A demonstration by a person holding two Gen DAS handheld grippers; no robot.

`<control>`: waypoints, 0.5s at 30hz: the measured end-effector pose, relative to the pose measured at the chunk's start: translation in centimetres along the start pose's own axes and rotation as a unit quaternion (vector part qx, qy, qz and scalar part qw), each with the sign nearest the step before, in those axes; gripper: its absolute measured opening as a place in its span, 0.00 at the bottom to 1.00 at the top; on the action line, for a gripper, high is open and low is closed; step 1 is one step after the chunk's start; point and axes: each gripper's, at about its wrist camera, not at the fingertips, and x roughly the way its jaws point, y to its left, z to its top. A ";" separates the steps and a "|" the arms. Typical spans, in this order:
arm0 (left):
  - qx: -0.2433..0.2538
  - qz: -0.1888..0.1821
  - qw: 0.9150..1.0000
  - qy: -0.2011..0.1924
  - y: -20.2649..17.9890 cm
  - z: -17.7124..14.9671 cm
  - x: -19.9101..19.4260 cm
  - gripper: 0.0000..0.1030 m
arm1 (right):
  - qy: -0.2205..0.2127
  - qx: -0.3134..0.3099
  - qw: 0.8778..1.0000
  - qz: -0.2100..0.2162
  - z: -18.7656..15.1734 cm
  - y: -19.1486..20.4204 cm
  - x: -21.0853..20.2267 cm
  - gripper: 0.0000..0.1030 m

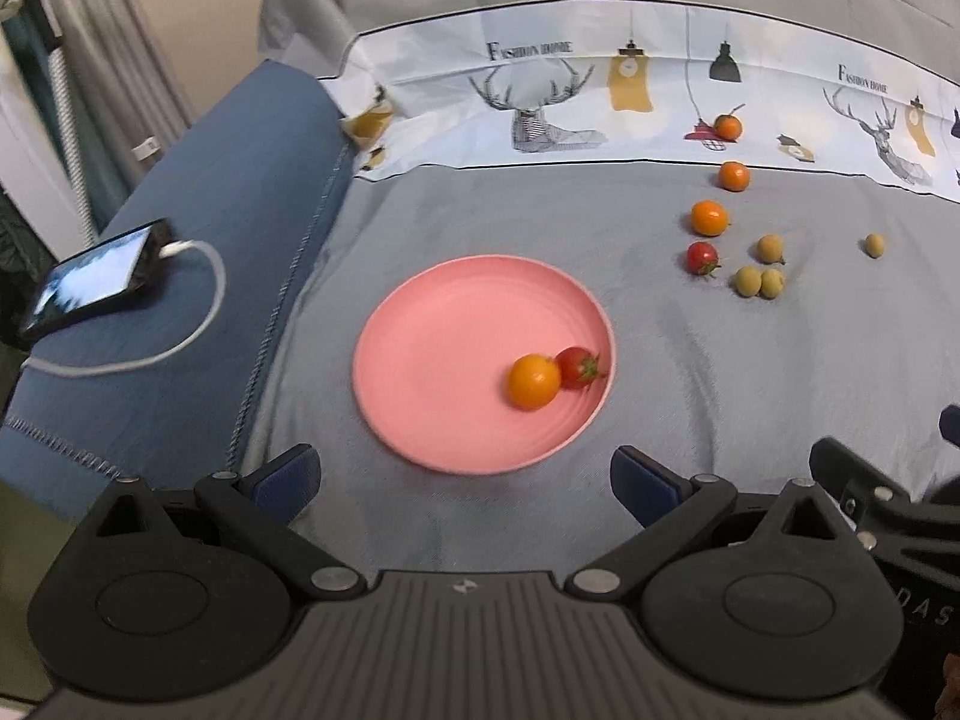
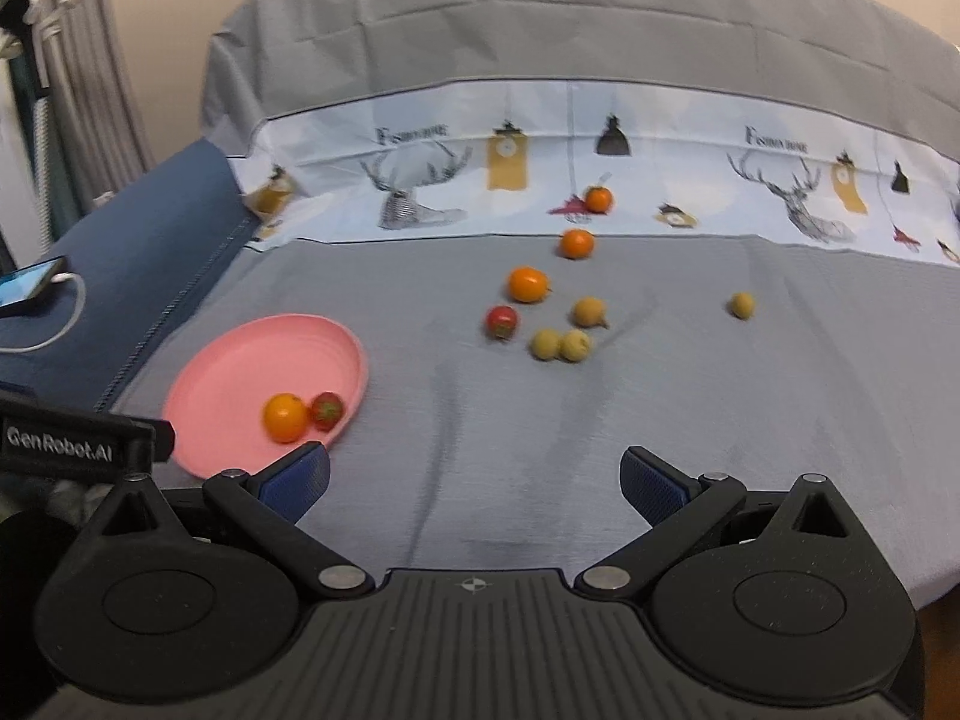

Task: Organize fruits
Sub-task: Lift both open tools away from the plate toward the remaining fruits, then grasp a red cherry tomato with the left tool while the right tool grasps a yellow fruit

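Grey cloth (image 1: 750, 372), pink plate (image 1: 432, 324) holding orange (image 1: 533, 381) and tomato (image 1: 577, 367), both grippers released, empty.

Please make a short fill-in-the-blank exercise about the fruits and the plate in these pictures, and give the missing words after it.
1. The plate on the grey cloth is ____ in colour.
2. On the plate lie an orange fruit and a ____ tomato, touching each other.
3. The number of small yellow-green fruits lying on the cloth, such as the pair, is ____.
4. Both the left gripper and the right gripper are ____ and hold nothing.

Missing words: pink; red; four; open
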 end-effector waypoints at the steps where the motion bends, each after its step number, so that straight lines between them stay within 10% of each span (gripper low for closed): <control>1: 0.001 -0.003 1.000 0.003 -0.4 0.4 0.5 1.00 | 0.002 0.004 1.000 -0.005 0.1 -0.5 0.5 0.99; 15: -0.003 -0.059 0.998 0.034 -6.5 7.6 8.2 1.00 | -0.003 0.045 0.996 -0.079 1.7 -7.0 7.9 0.99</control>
